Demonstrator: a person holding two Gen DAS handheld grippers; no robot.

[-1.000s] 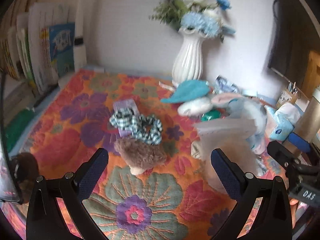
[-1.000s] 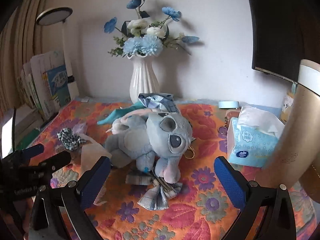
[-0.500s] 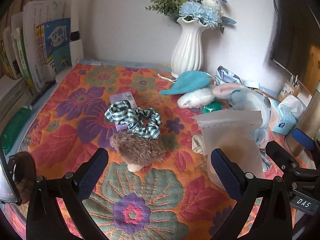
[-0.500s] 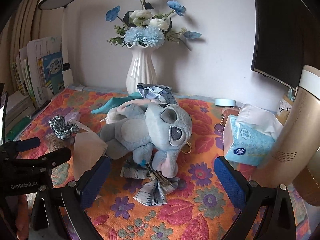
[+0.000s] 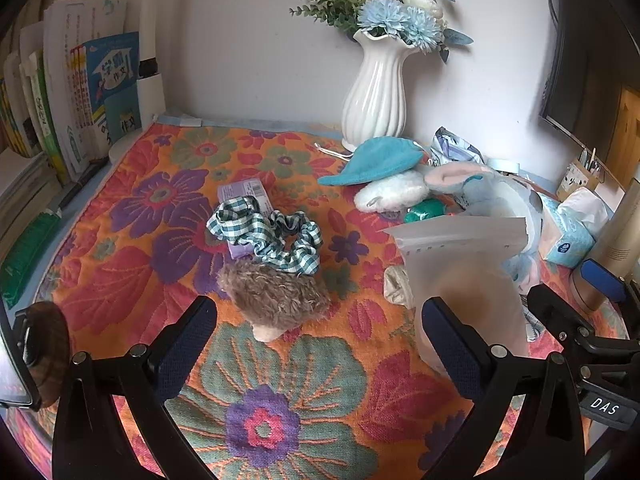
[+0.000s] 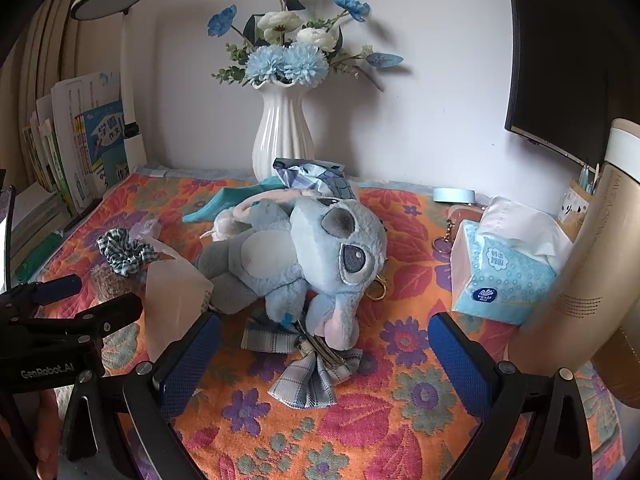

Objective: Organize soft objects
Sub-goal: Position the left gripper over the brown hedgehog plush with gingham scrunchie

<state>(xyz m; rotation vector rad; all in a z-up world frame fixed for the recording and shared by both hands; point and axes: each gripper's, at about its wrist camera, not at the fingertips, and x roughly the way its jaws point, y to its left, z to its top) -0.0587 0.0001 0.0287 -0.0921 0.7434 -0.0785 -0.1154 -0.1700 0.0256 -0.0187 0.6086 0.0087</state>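
Stitch plush toy (image 6: pixel 304 256) lies on its side in the middle of the flowered tablecloth (image 6: pixel 400 420) that covers the table, its big head toward the right, with a plaid cloth bow (image 6: pixel 308 368) touching its near side. Left of it stands a frosted zip bag (image 5: pixel 464 272), upright and apparently holding something brownish that the plastic blurs. Farther left, a green checked scrunchie (image 5: pixel 268 232) rests partly on a small purple packet (image 5: pixel 244 192), and a brown fuzzy plush (image 5: pixel 276 296) lies just near of the scrunchie, touching it. A teal cloth (image 5: pixel 372 160) and a white fluffy piece (image 5: pixel 392 196) sit beyond the bag, close to the white ribbed vase (image 6: pixel 282 136) of blue and white flowers at the far wall. A blue tissue pack (image 6: pixel 504 276) sits to the right of the plush toy, beside a tall beige bottle (image 6: pixel 580 280), and books (image 5: pixel 92 92) stand at the far left. The left gripper (image 5: pixel 320 348) hovers low over the cloth with its fingers spread wide and nothing between them, the brown plush just beyond the gap. The right gripper (image 6: pixel 324 364) is likewise wide apart and empty, its fingers framing the bow and the toy's near side.
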